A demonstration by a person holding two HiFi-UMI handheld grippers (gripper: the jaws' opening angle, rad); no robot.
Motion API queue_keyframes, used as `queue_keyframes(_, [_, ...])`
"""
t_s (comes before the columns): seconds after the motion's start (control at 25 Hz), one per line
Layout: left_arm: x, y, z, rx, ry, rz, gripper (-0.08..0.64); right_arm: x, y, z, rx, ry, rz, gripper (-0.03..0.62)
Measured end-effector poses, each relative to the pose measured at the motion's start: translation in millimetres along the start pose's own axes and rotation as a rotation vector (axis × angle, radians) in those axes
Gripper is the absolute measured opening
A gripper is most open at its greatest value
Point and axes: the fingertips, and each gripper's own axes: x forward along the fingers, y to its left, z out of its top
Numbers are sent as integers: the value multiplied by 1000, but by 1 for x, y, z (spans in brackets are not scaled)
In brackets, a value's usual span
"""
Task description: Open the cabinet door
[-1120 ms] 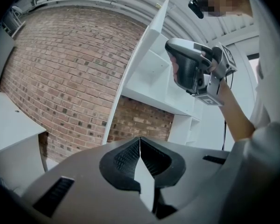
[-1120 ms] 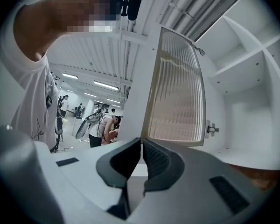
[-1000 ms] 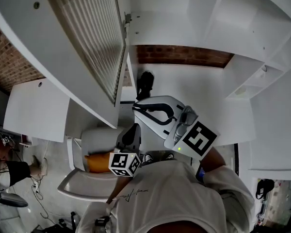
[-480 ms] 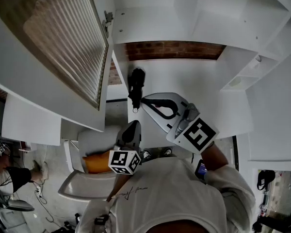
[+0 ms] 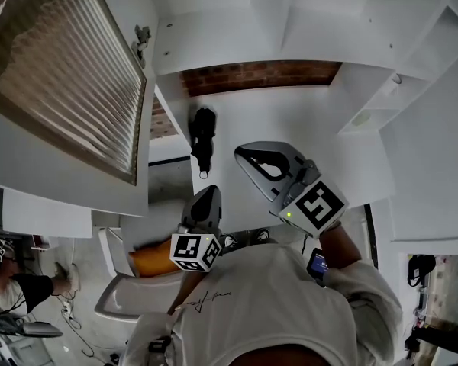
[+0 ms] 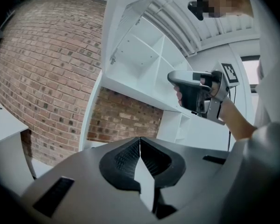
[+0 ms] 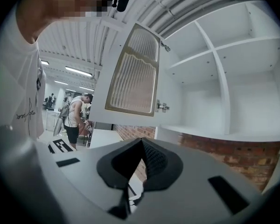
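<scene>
Brick wall [image 5: 259,75] behind — cabinet door [image 5: 69,82] open, right gripper [image 7: 141,141] closed, empty

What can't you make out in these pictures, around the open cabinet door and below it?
- Cabinet door: in the head view it is cut off by the left and top edges. No handle shows in any view.
- Black object: in the head view it is too dark and small to identify.
- Background person: in the right gripper view, too small to tell what they are doing.
</scene>
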Motion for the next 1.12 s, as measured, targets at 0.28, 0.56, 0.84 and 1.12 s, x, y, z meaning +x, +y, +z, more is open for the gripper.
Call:
queue_keyframes(0.28, [13, -11, 1, 11, -1, -25, 17, -22, -22, -29, 26, 52, -66, 25])
queue_keyframes(0.56, [21, -18, 6, 16, -10, -35, 17, -40, -39, -52, 88, 79, -119, 25])
queue_keyframes(0.84, [26, -17, 5, 10, -8, -26, 17, -59, -52, -82, 146, 141, -165, 25])
queue_keyframes(1.12, [31, -19, 4, 14, -2, -29, 17, -80, -58, -106, 194, 184, -213, 25])
